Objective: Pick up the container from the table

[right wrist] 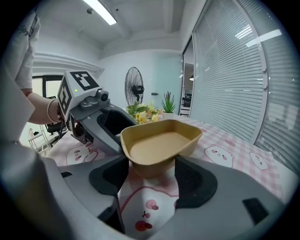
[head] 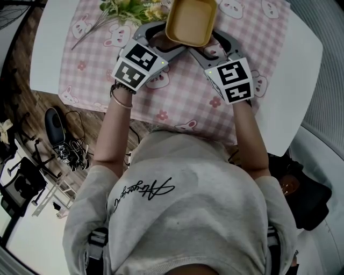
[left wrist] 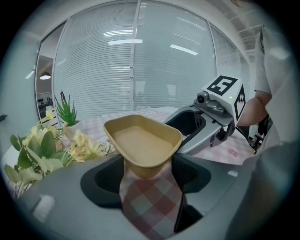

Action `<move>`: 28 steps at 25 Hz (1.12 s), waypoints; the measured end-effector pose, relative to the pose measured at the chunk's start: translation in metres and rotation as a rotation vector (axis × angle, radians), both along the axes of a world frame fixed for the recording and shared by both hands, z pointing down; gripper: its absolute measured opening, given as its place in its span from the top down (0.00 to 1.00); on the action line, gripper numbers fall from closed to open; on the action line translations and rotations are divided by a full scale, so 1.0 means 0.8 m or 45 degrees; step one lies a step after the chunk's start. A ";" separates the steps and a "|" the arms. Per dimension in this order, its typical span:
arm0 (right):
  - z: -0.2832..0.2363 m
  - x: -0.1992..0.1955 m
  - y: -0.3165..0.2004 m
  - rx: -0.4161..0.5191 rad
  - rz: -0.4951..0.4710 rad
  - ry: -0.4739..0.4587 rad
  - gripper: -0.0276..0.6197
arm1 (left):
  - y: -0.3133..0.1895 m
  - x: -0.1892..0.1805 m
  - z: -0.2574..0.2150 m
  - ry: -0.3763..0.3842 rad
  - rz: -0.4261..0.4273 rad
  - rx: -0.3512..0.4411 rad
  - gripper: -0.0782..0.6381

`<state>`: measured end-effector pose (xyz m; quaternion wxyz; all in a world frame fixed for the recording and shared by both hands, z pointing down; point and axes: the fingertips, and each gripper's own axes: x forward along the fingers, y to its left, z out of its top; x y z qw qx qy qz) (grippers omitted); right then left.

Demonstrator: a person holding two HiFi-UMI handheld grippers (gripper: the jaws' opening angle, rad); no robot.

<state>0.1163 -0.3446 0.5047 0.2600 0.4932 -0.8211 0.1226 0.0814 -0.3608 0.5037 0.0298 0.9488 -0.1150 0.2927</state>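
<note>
White table (head: 48, 59), bare along both sides, and a pink checked cloth (head: 177, 102) with bunnies and little flowers is spread down its middle, its near edge hanging over. On the cloth at the far left lies a spray of yellow flowers (head: 129, 11), just beside it a small potted plant (left wrist: 68, 117). The tan container (head: 191, 21) shows over the cloth; whether it rests there, can't tell.

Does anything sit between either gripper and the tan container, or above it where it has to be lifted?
Nothing visible does. The tan, rounded paper container is already gripped between the jaws of the left gripper and the right gripper, each at a near corner. The yellow artificial flowers lie beside it, not over it.
</note>
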 end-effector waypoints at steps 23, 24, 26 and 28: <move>0.006 0.000 -0.001 -0.021 0.011 0.030 0.52 | -0.003 0.000 0.005 -0.031 -0.030 0.069 0.47; 0.006 0.001 0.000 -0.020 0.012 0.030 0.52 | -0.003 0.000 0.005 -0.031 -0.030 0.066 0.47; 0.006 0.002 0.000 -0.016 0.015 0.031 0.52 | -0.002 0.001 0.006 -0.034 -0.033 0.064 0.47; 0.006 0.002 -0.001 -0.012 0.018 0.030 0.52 | -0.002 0.001 0.005 -0.033 -0.037 0.061 0.47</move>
